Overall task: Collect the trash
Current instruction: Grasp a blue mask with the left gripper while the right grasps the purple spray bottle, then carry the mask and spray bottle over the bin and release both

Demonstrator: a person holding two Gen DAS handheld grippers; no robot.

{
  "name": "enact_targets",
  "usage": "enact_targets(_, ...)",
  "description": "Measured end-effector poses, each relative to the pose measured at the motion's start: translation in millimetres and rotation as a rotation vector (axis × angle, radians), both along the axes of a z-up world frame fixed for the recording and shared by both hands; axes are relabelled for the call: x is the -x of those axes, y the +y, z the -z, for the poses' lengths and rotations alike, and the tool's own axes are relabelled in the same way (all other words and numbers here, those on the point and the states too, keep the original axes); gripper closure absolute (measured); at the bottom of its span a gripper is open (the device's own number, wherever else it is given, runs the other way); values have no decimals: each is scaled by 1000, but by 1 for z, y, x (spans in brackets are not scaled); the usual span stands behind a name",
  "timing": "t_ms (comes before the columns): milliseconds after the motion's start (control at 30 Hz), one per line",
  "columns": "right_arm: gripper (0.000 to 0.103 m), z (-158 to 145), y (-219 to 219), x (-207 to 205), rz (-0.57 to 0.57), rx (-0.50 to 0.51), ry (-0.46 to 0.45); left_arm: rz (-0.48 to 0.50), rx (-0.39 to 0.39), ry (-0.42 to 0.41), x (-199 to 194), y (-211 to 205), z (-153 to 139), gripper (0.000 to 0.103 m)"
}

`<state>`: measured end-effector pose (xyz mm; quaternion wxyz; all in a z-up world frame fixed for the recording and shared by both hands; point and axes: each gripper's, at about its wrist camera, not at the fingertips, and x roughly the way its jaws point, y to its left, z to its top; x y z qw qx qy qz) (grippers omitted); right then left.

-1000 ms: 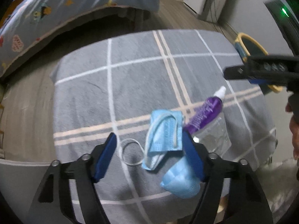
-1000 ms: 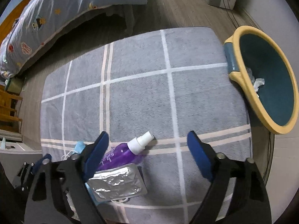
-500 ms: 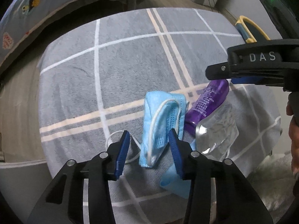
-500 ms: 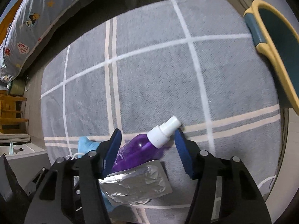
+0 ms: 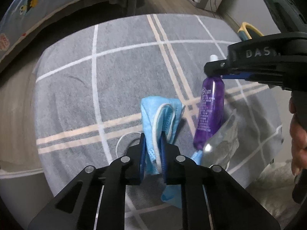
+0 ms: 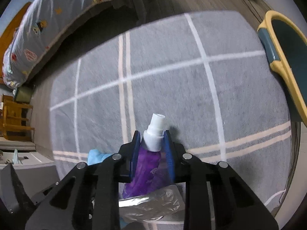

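In the left wrist view, the left gripper (image 5: 153, 147) clamped its blue pads on a crumpled blue face mask (image 5: 161, 113) over a grey checked cloth (image 5: 119, 76); beside it the right gripper (image 5: 213, 71) pinched a purple spray bottle (image 5: 211, 107) at its neck, a silver foil packet (image 5: 222, 145) against the bottle's base.

In the right wrist view, the right gripper (image 6: 151, 141) gripped the bottle (image 6: 145, 170) just below its white nozzle; the foil packet (image 6: 151, 205) lay beneath, and a yellow-rimmed bin (image 6: 287, 76) stood at the cloth's far right edge.
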<state>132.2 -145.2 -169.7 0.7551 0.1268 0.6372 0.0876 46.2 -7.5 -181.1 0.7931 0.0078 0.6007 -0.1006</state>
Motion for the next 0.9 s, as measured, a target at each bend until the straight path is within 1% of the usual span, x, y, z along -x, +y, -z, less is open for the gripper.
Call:
enact_targets(67, 78, -6, -4, -1, 0, -10, -22, -6, -2, -16, -5, 6, -5, 89)
enact_targets(233, 78, -14, -6, -1, -2, -20, -49, -13, -13, -35, -6, 5, -10, 89)
enact_targets(500, 79, -46, 5, 2, -84, 90, -204, -28, -38, -106, -8, 2, -22, 89)
enact_targets(700, 81, -71, 7, 4, -120, 200, -356, -14, -52, -135, -9, -2, -26, 89)
enact_targets(833, 82, -82, 4, 1, -105, 191, -388, -5, -54, -151, -10, -3, -30, 89)
enact_targets(900, 82, -94, 0, 0, -107, 197, -426, 5, -65, -166, -9, -6, -33, 89)
